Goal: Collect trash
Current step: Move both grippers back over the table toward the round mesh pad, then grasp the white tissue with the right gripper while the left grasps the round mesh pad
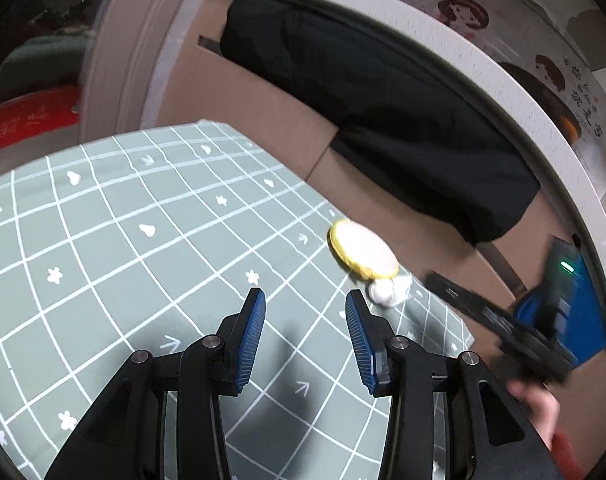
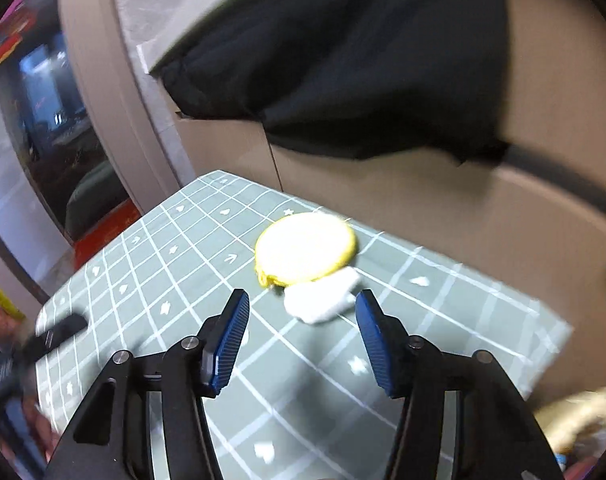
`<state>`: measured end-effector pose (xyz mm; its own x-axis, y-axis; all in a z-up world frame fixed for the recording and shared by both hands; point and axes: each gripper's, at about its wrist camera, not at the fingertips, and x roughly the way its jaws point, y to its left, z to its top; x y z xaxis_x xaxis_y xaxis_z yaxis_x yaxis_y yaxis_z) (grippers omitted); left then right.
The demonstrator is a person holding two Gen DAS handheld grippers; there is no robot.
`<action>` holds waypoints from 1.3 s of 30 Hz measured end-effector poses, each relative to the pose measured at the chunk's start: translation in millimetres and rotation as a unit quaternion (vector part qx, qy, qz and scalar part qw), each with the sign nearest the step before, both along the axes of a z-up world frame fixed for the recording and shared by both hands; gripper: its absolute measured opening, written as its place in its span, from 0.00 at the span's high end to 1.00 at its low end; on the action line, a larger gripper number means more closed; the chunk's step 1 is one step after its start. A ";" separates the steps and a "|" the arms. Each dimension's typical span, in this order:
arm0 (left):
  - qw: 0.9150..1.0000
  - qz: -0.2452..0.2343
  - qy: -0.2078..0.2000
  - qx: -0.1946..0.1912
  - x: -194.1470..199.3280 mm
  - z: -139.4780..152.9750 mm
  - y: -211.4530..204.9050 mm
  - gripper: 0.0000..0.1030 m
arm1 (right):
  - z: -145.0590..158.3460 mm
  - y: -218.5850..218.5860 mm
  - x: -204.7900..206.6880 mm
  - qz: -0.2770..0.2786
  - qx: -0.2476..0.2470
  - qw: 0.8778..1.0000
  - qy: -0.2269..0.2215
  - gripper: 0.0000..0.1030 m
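— Both claws are spread wide with nothing between the pads. Left claw point(image 1: 305, 306) hangs over the green checked cloth point(image 1: 115, 248); right claw point(image 2: 302, 312) does too, over the same cloth point(image 2: 443, 320).

— And the trash?

— A round yellow-rimmed lid point(image 2: 305, 249) lies flat near the cloth's far edge, with a crumpled white tissue point(image 2: 321, 299) touching its near side. From the right claw's camera the tissue sits just ahead of the pads, between their lines. From the left claw's camera the lid point(image 1: 361, 250) and tissue point(image 1: 389, 290) lie ahead and to the right, the tissue just beside the right pad's tip.

— Behind them?

— A cardboard box point(image 1: 259, 112) with a black bag point(image 1: 383, 120) hanging over its side, right past the cloth's edge.
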<state>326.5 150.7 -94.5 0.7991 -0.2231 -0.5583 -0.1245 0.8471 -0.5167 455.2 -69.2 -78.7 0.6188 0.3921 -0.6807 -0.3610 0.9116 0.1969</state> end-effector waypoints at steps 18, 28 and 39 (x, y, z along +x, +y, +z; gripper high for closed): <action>0.999 -0.018 0.010 -0.026 6.2 -16.6 13.6 0.58 | -62.8 13.2 52.4 0.003 0.078 0.992 0.096 0.89; 0.997 -0.068 0.017 -0.036 -1.3 -14.9 -7.6 0.58 | -21.8 -21.4 -53.8 0.057 0.093 0.991 0.081 0.91; 0.991 -0.134 0.028 0.000 -7.2 -16.0 -65.3 0.58 | 1.4 -67.1 -61.2 0.014 0.118 0.992 0.043 0.92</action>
